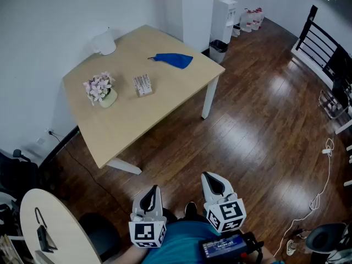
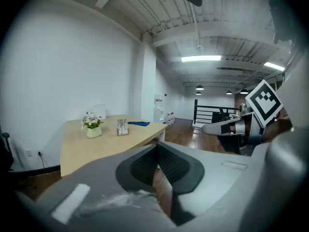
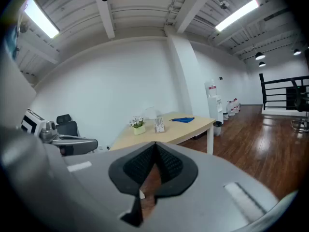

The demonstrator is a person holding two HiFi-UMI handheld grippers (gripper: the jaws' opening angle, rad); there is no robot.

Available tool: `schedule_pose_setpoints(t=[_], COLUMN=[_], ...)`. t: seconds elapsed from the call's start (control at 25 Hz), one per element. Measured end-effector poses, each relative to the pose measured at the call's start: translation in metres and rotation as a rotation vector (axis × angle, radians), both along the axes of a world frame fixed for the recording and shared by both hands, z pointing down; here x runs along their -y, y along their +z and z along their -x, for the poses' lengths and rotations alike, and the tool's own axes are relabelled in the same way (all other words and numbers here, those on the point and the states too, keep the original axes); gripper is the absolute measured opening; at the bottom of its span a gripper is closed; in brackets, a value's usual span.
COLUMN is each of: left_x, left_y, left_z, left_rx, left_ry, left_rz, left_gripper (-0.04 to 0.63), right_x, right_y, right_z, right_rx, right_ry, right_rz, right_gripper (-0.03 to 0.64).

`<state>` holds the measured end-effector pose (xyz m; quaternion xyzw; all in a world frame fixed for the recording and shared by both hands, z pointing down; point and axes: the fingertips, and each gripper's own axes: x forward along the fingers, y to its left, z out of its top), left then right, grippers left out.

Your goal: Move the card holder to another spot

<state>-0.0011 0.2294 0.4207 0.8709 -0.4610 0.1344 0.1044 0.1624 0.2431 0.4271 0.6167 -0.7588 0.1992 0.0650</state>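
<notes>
Pale card holder (image 1: pixel 142 84) sat far ahead; left gripper (image 1: pixel 150 190), right gripper (image 1: pixel 212 179) pressed together, empty; arriving unopened could topple it.

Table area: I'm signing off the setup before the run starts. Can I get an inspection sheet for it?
Surface: light wooden table, set against a white wall.
Job's things: card holder stands near the table's middle, untouched.
Clutter: flower pot beside the card holder; blue cloth near the far right edge; white object at the far corner.
Grippers: left gripper and right gripper both shut, empty, held low, short of the table.
Cables: white cable on the floor at right.
Surroundings: dark wood floor, water dispenser, black railing.
</notes>
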Motion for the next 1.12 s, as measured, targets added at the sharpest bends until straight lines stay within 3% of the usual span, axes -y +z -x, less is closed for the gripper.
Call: schedule_pose_setpoints(t=[0.36,0.68,0.84,1.12], left_x=[0.047,0.141,0.195,0.271], left_y=[0.012,0.014,0.003,-0.006], left_z=[-0.01,0.001,0.017,0.068], left_rx=[0.011,-0.039,-0.065,-0.093], left_ry=[0.016,0.067,0.092,0.064], left_rz=[0.009,0.005,-0.024,-0.037], left_gripper=[0.014,0.014,0.014,0.014], right_x=[0.045,0.127,0.174,0.254], right_y=[0.011,0.007,-0.001,-0.013], right_z=[-0.005,0.008,0.029,0.068], right_rx=[0.001,-0.051,-0.071,-0.099], right_ry=[0.002,0.048,0.061,0.07], right_rz=[0.018,0.036,0.036,0.032], right_gripper=[-0.008,-0.008,-0.008,-0.008])
